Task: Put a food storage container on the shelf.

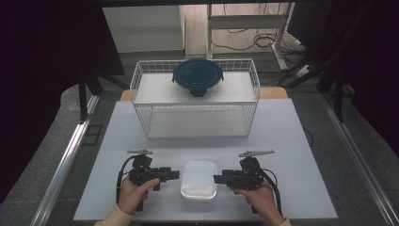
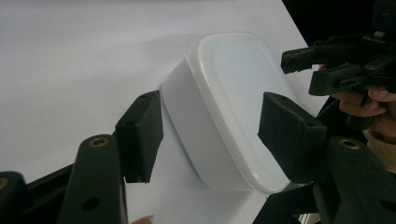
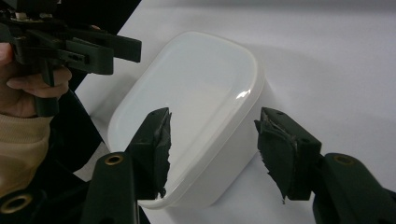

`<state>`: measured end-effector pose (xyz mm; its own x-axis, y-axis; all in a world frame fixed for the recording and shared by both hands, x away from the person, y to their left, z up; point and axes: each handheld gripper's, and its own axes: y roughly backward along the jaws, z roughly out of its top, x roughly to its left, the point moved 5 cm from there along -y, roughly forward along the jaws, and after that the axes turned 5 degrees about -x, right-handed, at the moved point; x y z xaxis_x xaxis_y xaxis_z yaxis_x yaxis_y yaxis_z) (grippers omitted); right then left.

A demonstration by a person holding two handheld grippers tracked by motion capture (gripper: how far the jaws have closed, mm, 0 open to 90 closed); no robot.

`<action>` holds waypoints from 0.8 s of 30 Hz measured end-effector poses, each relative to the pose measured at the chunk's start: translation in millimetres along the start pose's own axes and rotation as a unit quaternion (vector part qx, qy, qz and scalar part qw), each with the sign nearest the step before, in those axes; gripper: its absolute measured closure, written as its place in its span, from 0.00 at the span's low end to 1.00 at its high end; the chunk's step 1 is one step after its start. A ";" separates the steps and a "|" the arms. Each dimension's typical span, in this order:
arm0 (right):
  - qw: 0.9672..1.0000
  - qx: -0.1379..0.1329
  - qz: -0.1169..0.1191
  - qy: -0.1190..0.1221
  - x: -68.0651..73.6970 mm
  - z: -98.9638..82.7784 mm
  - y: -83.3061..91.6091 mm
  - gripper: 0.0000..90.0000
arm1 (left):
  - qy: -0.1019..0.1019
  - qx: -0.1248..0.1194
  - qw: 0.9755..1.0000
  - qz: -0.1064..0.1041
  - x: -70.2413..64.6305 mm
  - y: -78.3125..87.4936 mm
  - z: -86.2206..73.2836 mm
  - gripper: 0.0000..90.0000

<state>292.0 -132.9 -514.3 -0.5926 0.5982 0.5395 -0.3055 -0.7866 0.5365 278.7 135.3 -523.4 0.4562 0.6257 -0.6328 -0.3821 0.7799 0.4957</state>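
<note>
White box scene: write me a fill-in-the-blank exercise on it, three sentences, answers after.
1. The white box lies on the table between the two ____.
2. The round container with the dark lid sits on the top shelf of the wire ____.
3. The lid of the white box is ____ (on or off).

Missing words: grippers; basket; on

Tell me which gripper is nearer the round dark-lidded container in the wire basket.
Neither, clearly: the left gripper and right gripper sit about equally far from the round container, both at the near edge, flanking the white box.
</note>
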 end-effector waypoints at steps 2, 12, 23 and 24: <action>1.000 0.002 0.001 -0.006 -0.3 -1.2 -1.9 0.50 | 0.005 -0.001 1.000 -0.005 0.5 -2.1 0.0 0.44; 1.000 0.005 0.001 -0.017 -1.3 -5.6 -7.1 0.53 | 0.021 0.003 1.000 -0.021 2.7 -10.1 -2.4 0.49; 0.999 0.006 0.011 -0.032 -2.0 -8.8 -10.0 0.59 | 0.028 0.019 0.999 -0.037 2.3 -21.9 -5.8 0.55; 0.999 0.007 0.013 -0.034 -2.0 -9.2 -10.5 0.61 | 0.029 0.022 0.998 -0.041 1.6 -23.3 -6.5 0.56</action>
<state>289.5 -127.2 -527.0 -0.5486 0.5865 0.5959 -0.2799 -0.8004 0.5301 283.1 118.1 -539.8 0.4366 0.5581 -0.7056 -0.3093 0.8297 0.4647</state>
